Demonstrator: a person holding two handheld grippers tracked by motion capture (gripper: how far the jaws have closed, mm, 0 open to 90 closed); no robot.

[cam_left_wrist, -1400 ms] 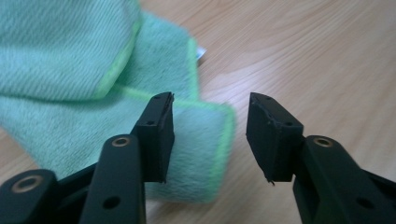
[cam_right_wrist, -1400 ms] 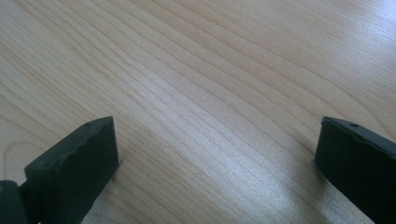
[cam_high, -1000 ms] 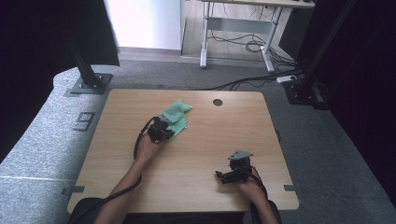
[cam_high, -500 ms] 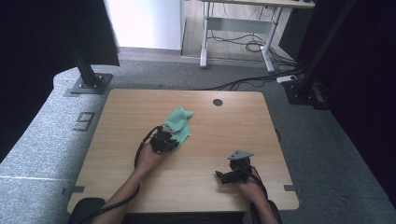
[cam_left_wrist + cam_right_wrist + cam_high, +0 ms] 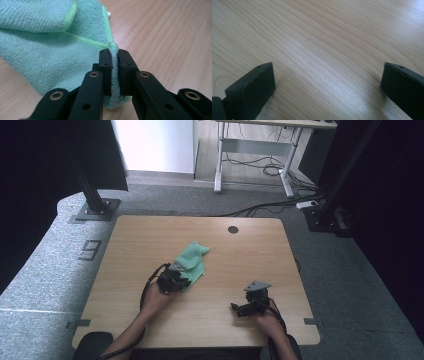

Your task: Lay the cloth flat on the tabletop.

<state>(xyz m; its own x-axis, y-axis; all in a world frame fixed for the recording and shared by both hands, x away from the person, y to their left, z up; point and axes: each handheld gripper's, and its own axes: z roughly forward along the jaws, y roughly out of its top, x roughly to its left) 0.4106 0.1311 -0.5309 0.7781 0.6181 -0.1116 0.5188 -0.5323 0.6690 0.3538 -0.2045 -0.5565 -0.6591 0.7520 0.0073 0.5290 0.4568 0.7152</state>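
My left gripper (image 5: 113,72) is clenched on the hemmed edge of the green microfibre cloth (image 5: 47,55), light and floppy, so I'd drag gently; my right gripper (image 5: 327,82) is released.

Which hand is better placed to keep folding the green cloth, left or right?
Left. The left claw is shut on the edge of the green cloth. The right claw is open over bare table, well apart from the cloth in the high view.

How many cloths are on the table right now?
1. A green cloth lies left of the table's middle, folded over itself, its near corner pinched in the left gripper. A fold could hide something beneath it.
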